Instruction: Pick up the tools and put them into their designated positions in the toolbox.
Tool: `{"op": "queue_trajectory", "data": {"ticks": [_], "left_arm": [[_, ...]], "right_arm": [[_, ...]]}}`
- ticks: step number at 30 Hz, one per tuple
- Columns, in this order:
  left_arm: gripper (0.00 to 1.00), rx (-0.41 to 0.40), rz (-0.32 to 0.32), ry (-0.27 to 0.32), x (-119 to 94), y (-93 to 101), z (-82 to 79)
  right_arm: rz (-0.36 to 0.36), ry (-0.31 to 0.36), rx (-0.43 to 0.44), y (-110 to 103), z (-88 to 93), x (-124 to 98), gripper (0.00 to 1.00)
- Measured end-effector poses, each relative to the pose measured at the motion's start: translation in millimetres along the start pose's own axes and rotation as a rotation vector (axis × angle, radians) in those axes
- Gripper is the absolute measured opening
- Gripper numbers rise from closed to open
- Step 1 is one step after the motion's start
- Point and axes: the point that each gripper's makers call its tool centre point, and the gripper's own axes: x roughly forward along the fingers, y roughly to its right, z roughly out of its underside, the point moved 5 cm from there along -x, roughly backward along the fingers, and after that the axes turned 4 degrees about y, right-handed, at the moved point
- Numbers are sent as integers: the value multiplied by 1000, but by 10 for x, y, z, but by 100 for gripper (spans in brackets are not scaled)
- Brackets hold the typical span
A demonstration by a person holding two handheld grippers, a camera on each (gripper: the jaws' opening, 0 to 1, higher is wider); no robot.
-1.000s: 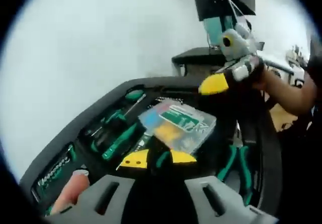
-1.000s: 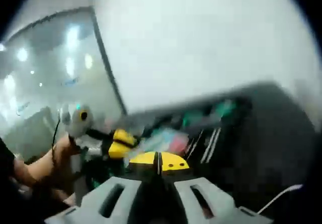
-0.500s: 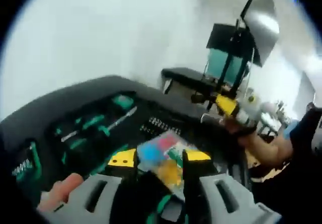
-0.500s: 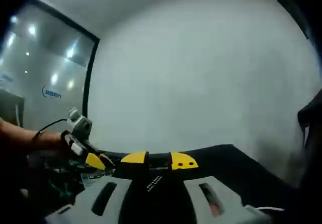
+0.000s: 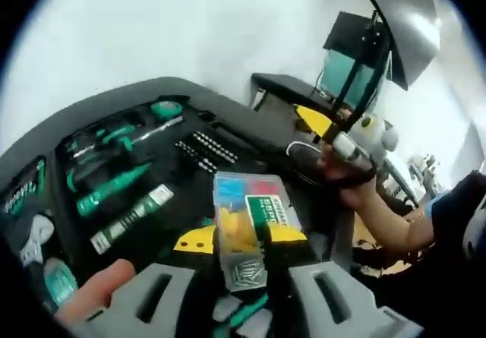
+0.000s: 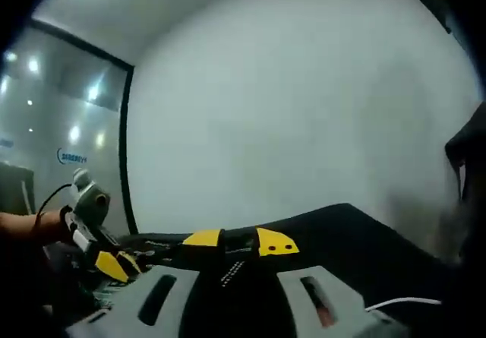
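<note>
Jaws of the left gripper [image 5: 241, 241], tipped in yellow, are closing on a clear plastic parts box with a green label and coloured contents [image 5: 247, 224], which is sitting between them directly ahead of the camera, above the open black toolbox [image 5: 99, 118]. Beyond the box and to its left, the left gripper view is showing the toolbox's moulded slots: a green-handled screwdriver [image 5: 112, 190], a green and silver pen-shaped tool [image 5: 130, 218] beside it, and a row of silver bits [image 5: 203, 150] farther out. A fingertip [image 5: 97, 295] is showing at the lower left of that view. To the right, the right gripper [image 5: 315, 119] is hanging in a person's hand [image 5: 351, 187], away from the tools. The right gripper view is looking mostly at a plain white wall [image 6: 304, 110], with only the dark edge of the toolbox just past its yellow-tipped jaws; those jaws are standing parted with nothing between them [image 6: 239, 241]. At its left edge, the left gripper is coming into sight, held low beside a glass partition [image 6: 53, 140].
</note>
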Motion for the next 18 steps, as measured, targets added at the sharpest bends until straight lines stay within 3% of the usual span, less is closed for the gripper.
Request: {"op": "queue_trajectory", "data": {"ticks": [4, 6, 8, 11, 12, 13, 14, 17, 18], "left_arm": [[24, -106, -53, 33, 41, 108, 35], [24, -115, -59, 29, 58, 170, 49], [24, -24, -74, 37, 41, 208, 52], [20, 57, -80, 45, -103, 88, -30], [21, 95, -57, 51, -155, 104, -25], [21, 130, -56, 42, -245, 72, 4], [21, 125, -71, 41, -271, -1, -10], [21, 106, -86, 27, -322, -159, 20], [21, 87, -65, 32, -332, -175, 40]], "right_arm": [[-5, -9, -7, 2, 15, 6, 13], [-5, -12, -5, 4, 16, -3, 13], [1, -12, -5, 12, 14, -12, 13], [2, -11, 5, 1, 5, -41, 8], [-4, -31, 47, -30, 25, -58, 4], [-15, -105, 124, -93, 92, -108, 0], [-24, -144, 151, -132, 115, -141, 0], [-38, -108, 129, -359, -19, -403, 0], [-68, -141, 167, -406, 16, -457, 0]]}}
